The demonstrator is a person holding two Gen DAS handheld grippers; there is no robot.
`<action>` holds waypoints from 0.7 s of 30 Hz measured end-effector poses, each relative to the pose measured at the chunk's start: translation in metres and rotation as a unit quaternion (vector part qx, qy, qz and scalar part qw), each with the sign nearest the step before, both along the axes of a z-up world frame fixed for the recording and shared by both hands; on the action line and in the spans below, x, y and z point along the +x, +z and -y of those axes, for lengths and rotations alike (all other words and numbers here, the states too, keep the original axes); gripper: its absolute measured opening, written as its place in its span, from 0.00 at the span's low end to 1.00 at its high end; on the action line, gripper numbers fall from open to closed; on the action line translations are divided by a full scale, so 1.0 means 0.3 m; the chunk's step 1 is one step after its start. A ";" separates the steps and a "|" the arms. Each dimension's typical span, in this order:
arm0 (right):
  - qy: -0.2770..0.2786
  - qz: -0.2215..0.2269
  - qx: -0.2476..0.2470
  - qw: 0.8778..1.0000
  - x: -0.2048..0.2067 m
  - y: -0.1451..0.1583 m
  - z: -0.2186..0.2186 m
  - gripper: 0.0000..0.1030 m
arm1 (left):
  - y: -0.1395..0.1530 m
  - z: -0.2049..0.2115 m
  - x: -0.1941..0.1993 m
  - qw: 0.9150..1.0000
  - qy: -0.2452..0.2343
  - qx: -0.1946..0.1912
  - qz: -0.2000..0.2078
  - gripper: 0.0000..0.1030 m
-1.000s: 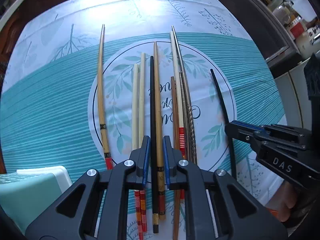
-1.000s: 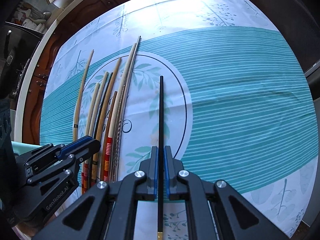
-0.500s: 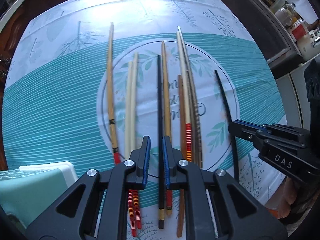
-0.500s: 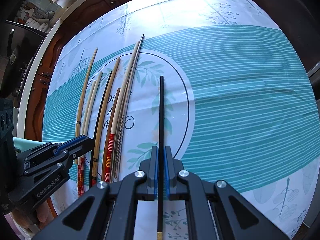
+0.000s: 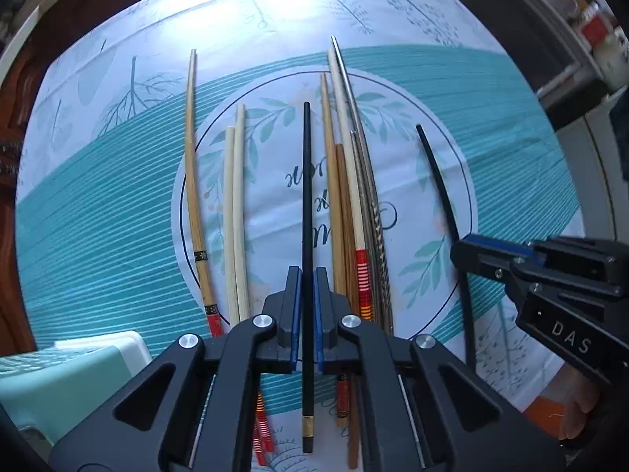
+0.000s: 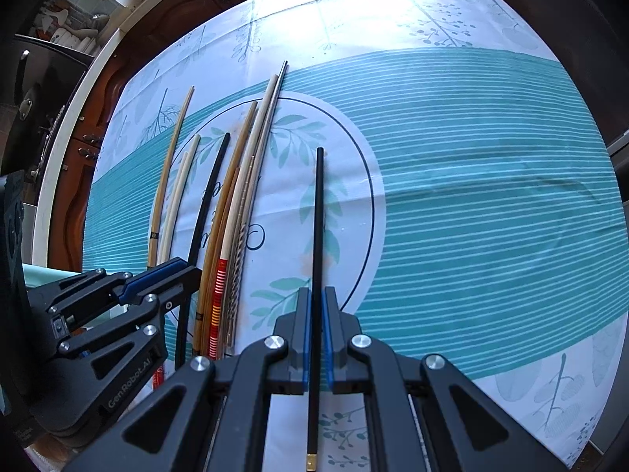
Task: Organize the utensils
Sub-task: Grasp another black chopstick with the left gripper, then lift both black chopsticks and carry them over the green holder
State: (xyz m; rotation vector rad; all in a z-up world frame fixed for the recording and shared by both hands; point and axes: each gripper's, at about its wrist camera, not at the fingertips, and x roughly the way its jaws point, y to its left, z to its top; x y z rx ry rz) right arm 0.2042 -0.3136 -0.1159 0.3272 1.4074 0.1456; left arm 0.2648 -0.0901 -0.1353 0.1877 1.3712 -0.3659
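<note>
Left wrist view
Left gripper [image 5: 308, 306]: jaws have just been closing, now clamped narrow on a black chopstick [image 5: 306, 196] that runs from 6 to 12 o'clock between the pads.
Loose chopsticks [image 5: 236, 216]: lying on the worktop [image 5: 118, 204] at 11 and 1 o'clock of the jaws.
Right wrist view
Right gripper [image 6: 317, 326]: jaws narrow, pinching a second black chopstick [image 6: 317, 216] pointing to 12 o'clock.
Left gripper's chopstick: at 10 o'clock.

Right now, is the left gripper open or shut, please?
Shut: the left gripper has just closed, its pads pressing the black chopstick.
</note>
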 end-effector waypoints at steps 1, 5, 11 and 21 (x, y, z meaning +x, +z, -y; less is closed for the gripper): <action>0.000 -0.003 0.006 1.000 0.004 -0.002 0.006 0.05 | 0.004 -0.006 -0.001 1.000 0.006 0.002 0.010 0.03; -0.003 0.000 0.030 1.000 0.005 -0.004 0.032 0.05 | 0.040 -0.061 -0.049 0.997 0.027 -0.039 0.054 0.03; 0.017 0.075 0.067 0.995 -0.054 0.080 0.040 0.05 | 0.203 -0.107 -0.208 0.981 0.023 -0.060 0.181 0.03; 0.068 0.339 0.078 0.935 -0.301 0.383 -0.005 0.04 | 0.536 -0.236 -0.553 0.907 0.051 -0.099 0.407 0.03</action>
